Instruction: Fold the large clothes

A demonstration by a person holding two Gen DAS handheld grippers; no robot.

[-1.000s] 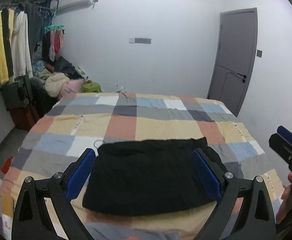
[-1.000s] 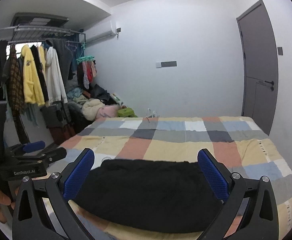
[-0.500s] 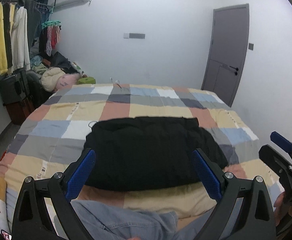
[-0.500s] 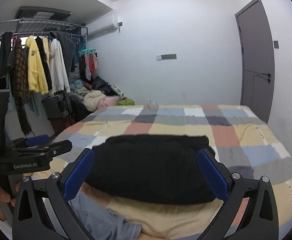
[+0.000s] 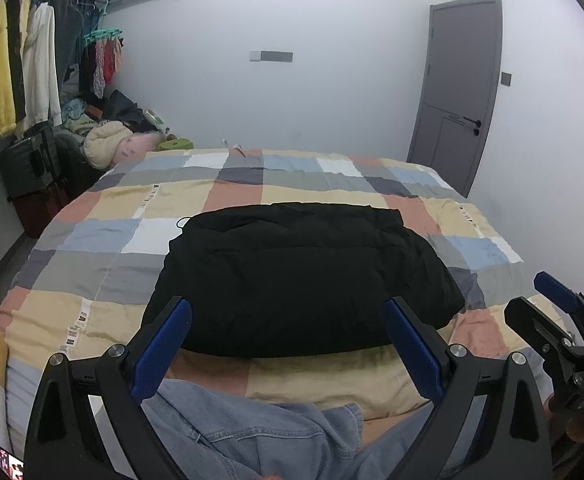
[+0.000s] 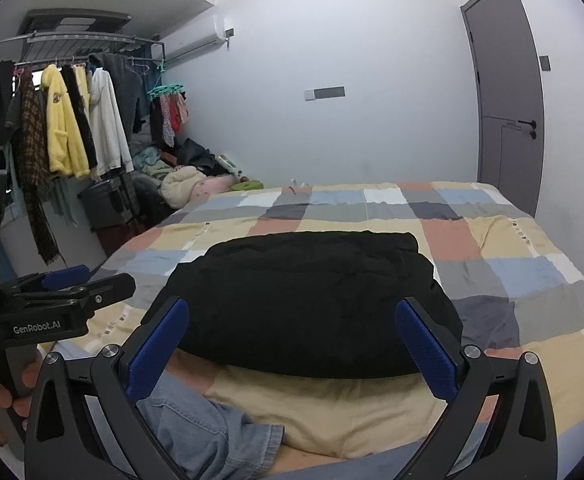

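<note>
jacket [image 5: 304,276] sits folded into a thick black bundle on the bed [image 5: 104,204], near the bed's front edge and roughly centred across it. i read it as a padded jacket, though the fabric is too dark to be sure. over the last second both my views have pulled back and risen: the jacket looked close and low between the fingers a second ago, and now more of the bed's front edge shows below it, along with a strip of denim [image 5: 252,432] in front of the bed. the bundle itself has kept its shape and place on the bed.

left tool [image 5: 288,344] is spread wide with nothing between its blue pads, held in front of the bed and short of the jacket. right tool [image 6: 292,340] is the same, fingers apart and empty, just off the bed's front edge. each tool shows at the rim of the other's view, side by side.

my judgement: with both tools released and backing away from a compact, settled bundle, this fold looks finished. the denim in front of the bed could be the next piece, but i cannot tell what it is.
</note>
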